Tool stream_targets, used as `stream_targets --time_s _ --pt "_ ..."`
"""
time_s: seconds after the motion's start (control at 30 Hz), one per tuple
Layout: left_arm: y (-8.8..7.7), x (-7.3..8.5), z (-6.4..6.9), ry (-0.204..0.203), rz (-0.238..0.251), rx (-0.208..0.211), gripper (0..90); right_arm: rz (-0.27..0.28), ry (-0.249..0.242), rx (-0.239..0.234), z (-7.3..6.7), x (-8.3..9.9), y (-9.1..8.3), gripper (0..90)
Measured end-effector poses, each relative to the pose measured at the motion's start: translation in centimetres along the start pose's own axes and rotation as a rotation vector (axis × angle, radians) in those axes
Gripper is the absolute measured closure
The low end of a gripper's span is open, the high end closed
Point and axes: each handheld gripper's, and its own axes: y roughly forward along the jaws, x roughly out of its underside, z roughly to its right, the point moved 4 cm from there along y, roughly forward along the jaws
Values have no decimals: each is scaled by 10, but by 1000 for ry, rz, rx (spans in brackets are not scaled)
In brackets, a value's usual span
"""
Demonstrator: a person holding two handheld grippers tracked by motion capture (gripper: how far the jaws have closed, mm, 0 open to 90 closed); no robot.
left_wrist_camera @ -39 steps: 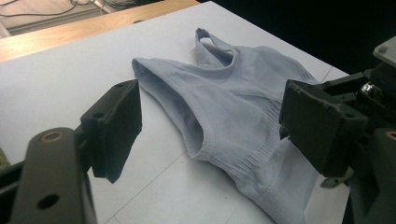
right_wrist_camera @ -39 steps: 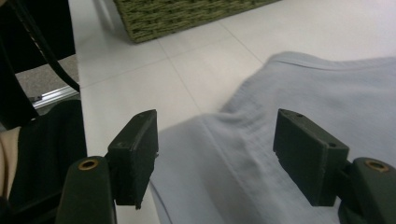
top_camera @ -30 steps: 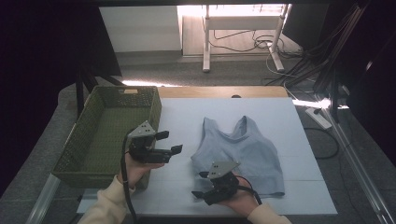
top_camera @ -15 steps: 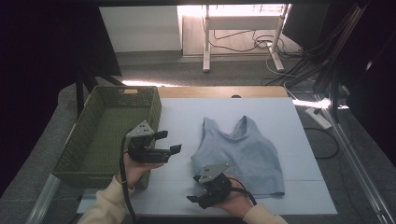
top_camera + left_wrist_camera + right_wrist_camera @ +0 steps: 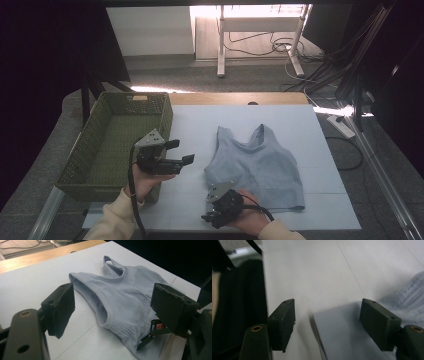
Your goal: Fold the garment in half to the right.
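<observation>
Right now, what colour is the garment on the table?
Pale blue-grey, plain; the top shows best in the left gripper view.

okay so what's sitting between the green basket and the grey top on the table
The left gripper, jaws open and empty, hovers beside the green basket. Past its tips, bare white table runs to the grey top. The high view shows this.
</observation>
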Motion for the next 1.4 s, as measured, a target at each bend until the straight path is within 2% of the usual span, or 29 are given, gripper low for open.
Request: stream_targets --time_s 0.1,0.27,0.5,0.6,0.73,0.77,0.83,1.07,1.4 --pt "0 0 0 -3 4 0 204 -20 -16 31 2 3 3 295" --pt "1 0 1 -1 -2 1 203 -19 -25 55 4 3 4 316" --pt "0 0 1 -2 2 1 202 -32 -12 89 9 3 0 441" --pt "-1 0 1 1 2 0 202 -38 -26 101 10 3 -2 548" --pt "-2 -1 1 1 10 -1 202 -61 -57 140 14 5 -6 715" --pt "-3 -1 1 1 11 -1 202 -66 -66 162 15 6 -7 757" --pt "-3 -2 1 2 11 -2 202 -73 -75 176 18 8 -9 796" --pt "-3 -3 2 3 15 -4 202 3 4 71 21 8 -14 814" --pt "-3 -5 5 9 15 -1 201 50 30 13 21 7 -19 816"
